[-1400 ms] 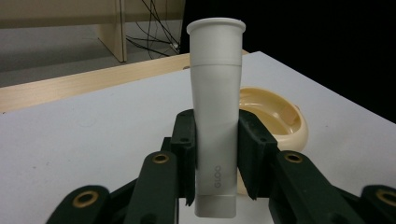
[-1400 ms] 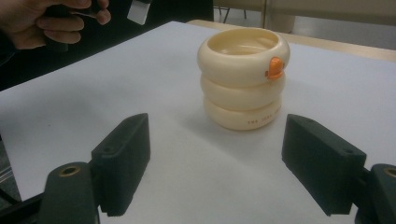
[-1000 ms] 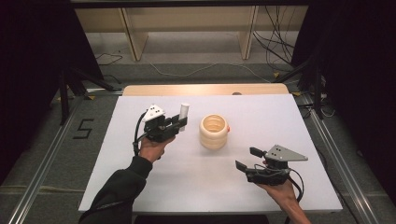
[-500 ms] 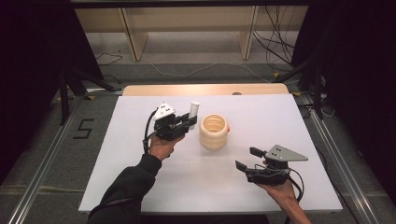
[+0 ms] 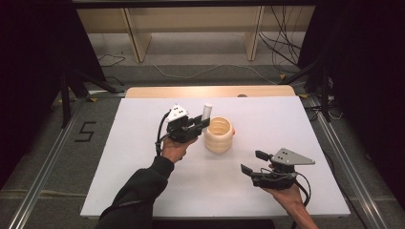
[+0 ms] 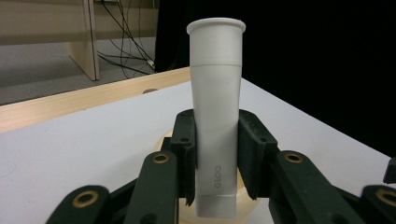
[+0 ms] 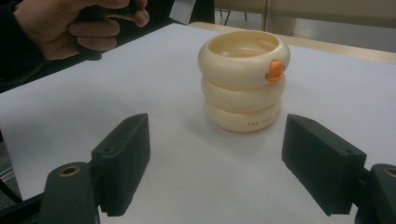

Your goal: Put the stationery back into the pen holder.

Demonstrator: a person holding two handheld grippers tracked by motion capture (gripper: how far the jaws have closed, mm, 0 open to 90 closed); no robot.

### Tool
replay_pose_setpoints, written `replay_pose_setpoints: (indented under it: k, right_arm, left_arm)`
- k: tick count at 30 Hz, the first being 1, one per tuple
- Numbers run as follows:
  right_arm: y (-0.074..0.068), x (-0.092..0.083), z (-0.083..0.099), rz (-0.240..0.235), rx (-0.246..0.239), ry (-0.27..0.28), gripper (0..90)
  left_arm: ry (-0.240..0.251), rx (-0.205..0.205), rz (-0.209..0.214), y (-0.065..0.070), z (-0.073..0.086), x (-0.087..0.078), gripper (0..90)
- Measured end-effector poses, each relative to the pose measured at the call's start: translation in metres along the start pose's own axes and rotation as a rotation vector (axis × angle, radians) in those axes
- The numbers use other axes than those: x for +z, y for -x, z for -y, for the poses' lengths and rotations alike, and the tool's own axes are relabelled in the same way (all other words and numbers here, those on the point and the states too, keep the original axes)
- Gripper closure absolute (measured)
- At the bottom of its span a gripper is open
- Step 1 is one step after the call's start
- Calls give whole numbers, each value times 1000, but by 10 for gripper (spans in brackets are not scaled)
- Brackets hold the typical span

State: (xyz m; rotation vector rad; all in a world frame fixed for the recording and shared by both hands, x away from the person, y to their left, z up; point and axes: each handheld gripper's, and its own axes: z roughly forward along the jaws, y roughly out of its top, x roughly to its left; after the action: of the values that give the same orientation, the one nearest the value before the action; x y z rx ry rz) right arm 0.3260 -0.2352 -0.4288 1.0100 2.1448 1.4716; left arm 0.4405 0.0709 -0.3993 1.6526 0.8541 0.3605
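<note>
My left gripper [image 5: 199, 123] is shut on an upright white tube [image 6: 217, 107], its wide cap end up [image 5: 207, 112]. The tube hangs just left of a cream ribbed cup [image 5: 219, 134] with an orange knob on its side [image 7: 243, 79]. In the left gripper view the cup's rim [image 6: 164, 140] shows behind and below the tube. My right gripper [image 5: 254, 161] stands open low over the table at the front right, pointing at the cup, with nothing between its jaws [image 7: 217, 163].
The white table top [image 5: 143, 157] has a wooden strip [image 5: 205, 91] along its far edge. Grey floor, cables and wooden shelf legs [image 5: 138, 38] lie beyond. A hand [image 7: 74, 28] holding the left gripper shows at the upper left of the right gripper view.
My left gripper has carried the white tube to the right, closer to the cream cup. The right gripper has stayed where it was.
</note>
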Motion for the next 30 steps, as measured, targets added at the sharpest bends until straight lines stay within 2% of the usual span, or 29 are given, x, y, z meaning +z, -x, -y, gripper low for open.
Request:
replay_pose_setpoints:
  k: [18,30]
  right_arm:
    - [0,0,0,-5,-2,0,242]
    - [0,0,0,-8,-4,0,242]
  left_arm:
    - [11,-8,17,13,4,27,698]
    - [2,-33,5,11,14,37,698]
